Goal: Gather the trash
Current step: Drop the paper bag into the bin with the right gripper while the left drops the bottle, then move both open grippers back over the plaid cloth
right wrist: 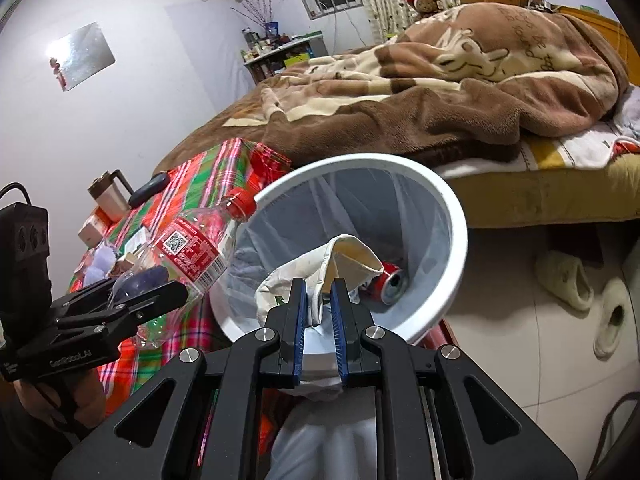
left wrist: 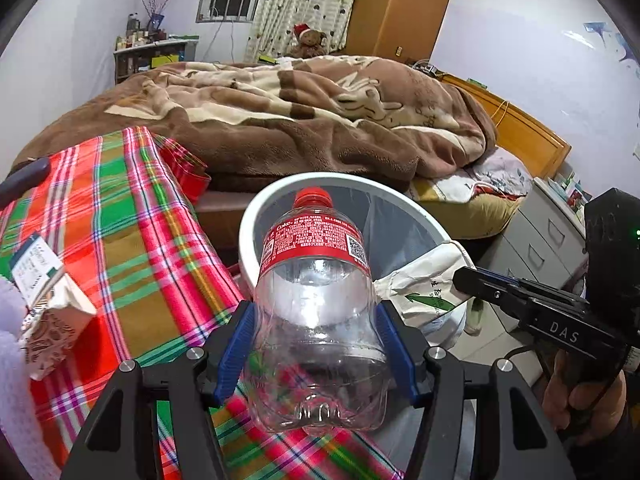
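Observation:
My left gripper (left wrist: 316, 316) is shut on an empty clear Coke bottle (left wrist: 316, 320) with a red label and cap, held over the table edge with its cap toward the white trash bin (left wrist: 256, 216). The bottle also shows in the right wrist view (right wrist: 188, 256). My right gripper (right wrist: 319, 304) is shut on a crumpled white paper bag (right wrist: 340, 264) with a green print, held over the rim of the bin (right wrist: 452, 208). The bag also shows in the left wrist view (left wrist: 424, 280). A crushed red can (right wrist: 390, 282) lies inside the lined bin.
A plaid-covered table (left wrist: 120, 220) at the left holds a small carton (left wrist: 44, 292), a mug (right wrist: 110, 196) and a dark object (right wrist: 148, 190). A bed with a brown blanket (left wrist: 300, 120) stands behind. Slippers (right wrist: 568, 280) lie on the tiled floor. Grey drawers (left wrist: 536, 240) stand at the right.

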The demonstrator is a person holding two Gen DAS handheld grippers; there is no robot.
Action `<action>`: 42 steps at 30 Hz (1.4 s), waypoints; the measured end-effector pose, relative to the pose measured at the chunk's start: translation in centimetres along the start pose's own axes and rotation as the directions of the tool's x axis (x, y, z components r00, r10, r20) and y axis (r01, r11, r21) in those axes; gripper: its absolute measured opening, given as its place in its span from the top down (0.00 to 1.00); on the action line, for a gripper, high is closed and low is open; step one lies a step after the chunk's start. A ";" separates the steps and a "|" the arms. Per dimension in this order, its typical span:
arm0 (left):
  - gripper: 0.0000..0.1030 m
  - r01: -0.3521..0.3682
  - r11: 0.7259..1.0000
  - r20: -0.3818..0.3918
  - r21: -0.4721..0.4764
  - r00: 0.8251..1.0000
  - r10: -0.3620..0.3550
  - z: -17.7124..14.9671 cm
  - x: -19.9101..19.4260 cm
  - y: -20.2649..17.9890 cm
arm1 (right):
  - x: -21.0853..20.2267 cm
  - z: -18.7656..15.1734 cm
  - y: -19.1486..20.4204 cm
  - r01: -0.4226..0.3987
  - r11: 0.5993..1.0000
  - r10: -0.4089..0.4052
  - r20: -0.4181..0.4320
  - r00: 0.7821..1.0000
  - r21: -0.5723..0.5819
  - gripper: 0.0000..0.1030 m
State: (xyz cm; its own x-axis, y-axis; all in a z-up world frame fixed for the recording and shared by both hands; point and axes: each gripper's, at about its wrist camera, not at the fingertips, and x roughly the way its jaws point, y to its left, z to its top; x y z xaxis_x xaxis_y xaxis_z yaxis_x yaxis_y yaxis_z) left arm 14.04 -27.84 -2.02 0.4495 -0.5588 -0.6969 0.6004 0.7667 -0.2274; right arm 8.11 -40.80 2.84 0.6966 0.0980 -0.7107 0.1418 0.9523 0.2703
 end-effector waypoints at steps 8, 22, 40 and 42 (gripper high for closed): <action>0.39 0.012 1.000 -0.024 -0.004 1.000 -0.012 0.1 1.3 -0.2 | 0.4 -0.1 -0.6 0.010 1.000 -0.010 -0.030 1.000 0.022 0.85; 0.39 0.031 1.000 0.014 0.003 0.999 -0.031 1.4 1.2 -0.5 | 0.0 0.0 -0.5 0.036 0.999 -0.036 -0.011 0.999 0.012 0.61; 0.35 0.011 0.999 0.074 -0.039 0.997 -0.008 0.3 -2.7 0.7 | -1.0 0.2 1.2 -0.002 1.000 0.002 0.020 1.000 -0.022 0.57; 0.35 0.000 0.999 0.078 -0.047 0.997 0.003 -0.1 -3.3 1.1 | -1.0 0.1 1.6 -0.010 0.999 0.011 0.020 1.000 -0.030 0.57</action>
State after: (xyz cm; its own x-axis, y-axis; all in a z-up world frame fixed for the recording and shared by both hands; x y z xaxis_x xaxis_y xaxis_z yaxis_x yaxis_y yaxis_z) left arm 13.11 -25.13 -0.05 0.5015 -0.5789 -0.6429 0.5687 0.7806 -0.2593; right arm 7.71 -39.42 4.09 0.7122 0.1026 -0.6944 0.1132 0.9595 0.2579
